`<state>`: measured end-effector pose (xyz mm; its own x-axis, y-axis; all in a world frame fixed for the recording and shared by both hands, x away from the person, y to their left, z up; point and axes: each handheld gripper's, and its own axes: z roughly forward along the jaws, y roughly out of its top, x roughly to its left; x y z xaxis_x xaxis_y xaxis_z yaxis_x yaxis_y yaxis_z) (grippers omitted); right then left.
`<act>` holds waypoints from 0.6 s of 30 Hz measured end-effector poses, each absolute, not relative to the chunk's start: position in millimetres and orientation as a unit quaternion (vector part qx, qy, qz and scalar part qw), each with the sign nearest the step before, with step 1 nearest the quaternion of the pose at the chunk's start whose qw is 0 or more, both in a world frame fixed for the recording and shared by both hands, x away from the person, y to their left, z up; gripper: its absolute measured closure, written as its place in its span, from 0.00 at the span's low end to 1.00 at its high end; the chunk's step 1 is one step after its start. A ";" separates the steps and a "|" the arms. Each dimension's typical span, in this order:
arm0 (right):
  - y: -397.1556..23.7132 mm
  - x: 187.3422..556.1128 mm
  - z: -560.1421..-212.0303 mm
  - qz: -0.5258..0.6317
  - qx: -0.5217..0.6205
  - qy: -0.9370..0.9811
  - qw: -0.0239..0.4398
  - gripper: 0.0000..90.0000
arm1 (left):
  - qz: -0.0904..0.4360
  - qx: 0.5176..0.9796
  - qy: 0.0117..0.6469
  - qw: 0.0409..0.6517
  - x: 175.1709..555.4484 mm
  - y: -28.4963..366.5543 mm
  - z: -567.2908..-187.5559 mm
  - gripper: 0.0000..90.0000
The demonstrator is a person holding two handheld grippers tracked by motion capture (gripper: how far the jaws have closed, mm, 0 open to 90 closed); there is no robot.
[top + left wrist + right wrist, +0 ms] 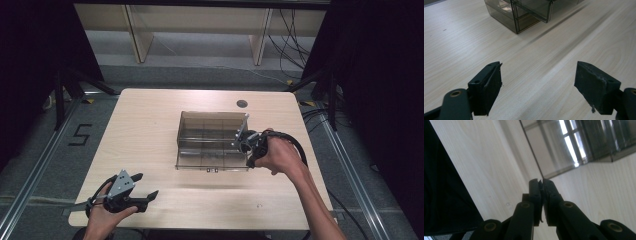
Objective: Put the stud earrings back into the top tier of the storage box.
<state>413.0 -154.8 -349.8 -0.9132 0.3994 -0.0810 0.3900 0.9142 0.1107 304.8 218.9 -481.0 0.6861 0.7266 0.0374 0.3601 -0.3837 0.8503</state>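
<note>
The table [150,125] is a pale wood top, and on it, a little right of the middle, stands the smoky clear plastic box [212,140], which is what I am working on. It is a shallow organizer split by thin walls into several compartments, and as far as I can see they hold nothing; the dark tint and the reflections keep me from being sure of each one. Its lid [241,131] seems to stand raised along the right edge, so I judge the opening is under way or just done, and whatever goes in or comes out is not yet started. My right gripper [245,142] is at that right side of the box, by the raised edge; in the right gripper view its jaws are pressed together tip to tip with nothing visible between them, though I cannot tell whether a thin edge is pinched there. My left gripper [142,187] rests near the table's front left corner, well apart from the box, its jaws spread wide over bare wood and holding nothing.
</note>
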 end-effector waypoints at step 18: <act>-117.3 452.4 -368.5 0.037 0.193 0.980 0.031 0.96 | 0.210 0.804 0.338 0.442 304.1 219.7 -479.9 0.24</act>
<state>452.4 -117.3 -368.5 -0.9235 0.3807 -0.0463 0.3761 0.9227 0.0844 304.1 219.7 -479.9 0.6841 0.7283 0.0388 0.3582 -0.3819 0.8520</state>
